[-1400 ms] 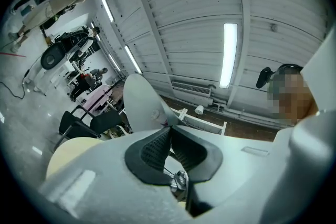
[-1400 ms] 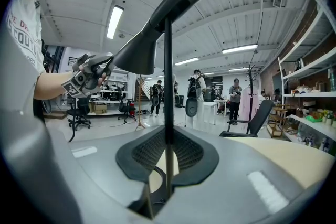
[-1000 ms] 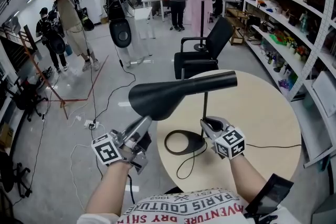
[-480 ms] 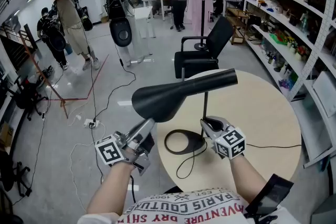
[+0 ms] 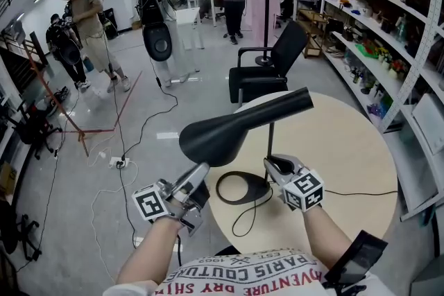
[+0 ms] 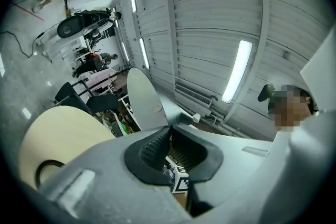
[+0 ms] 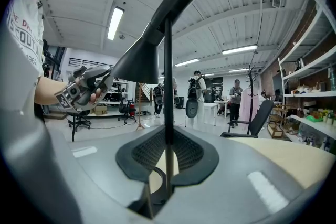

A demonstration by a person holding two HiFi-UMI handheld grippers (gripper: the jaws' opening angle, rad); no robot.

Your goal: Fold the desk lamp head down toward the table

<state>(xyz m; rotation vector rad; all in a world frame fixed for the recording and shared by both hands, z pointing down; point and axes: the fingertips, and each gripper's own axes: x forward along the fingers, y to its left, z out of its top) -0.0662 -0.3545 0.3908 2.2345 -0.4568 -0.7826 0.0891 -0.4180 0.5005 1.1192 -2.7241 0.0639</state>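
A black desk lamp stands on the round pale table (image 5: 347, 149). Its cone-shaped head (image 5: 222, 134) tilts with the wide end lower at the left, above a thin upright stem (image 5: 270, 138) and a ring base (image 5: 243, 188). My left gripper (image 5: 202, 170) reaches up from below, its jaws shut on the rim of the wide end. In the left gripper view the shade's pale inside (image 6: 144, 97) rises straight from the left gripper's (image 6: 169, 131) tips. My right gripper (image 5: 272, 161) is shut on the stem low down. The stem (image 7: 168, 86) runs between the right gripper's (image 7: 167, 136) pads, the head (image 7: 152, 39) above.
The lamp's cable (image 5: 361, 193) trails right across the table. A black office chair (image 5: 267, 69) stands just beyond the table's far edge. White shelving (image 5: 388, 31) with goods lines the right side. Several people stand farther back on the grey floor (image 5: 104, 149), where cables lie.
The lamp head's wide end has sunk and shifted a little to the right, so the head tilts more. My left gripper went down with it. The right gripper held still.
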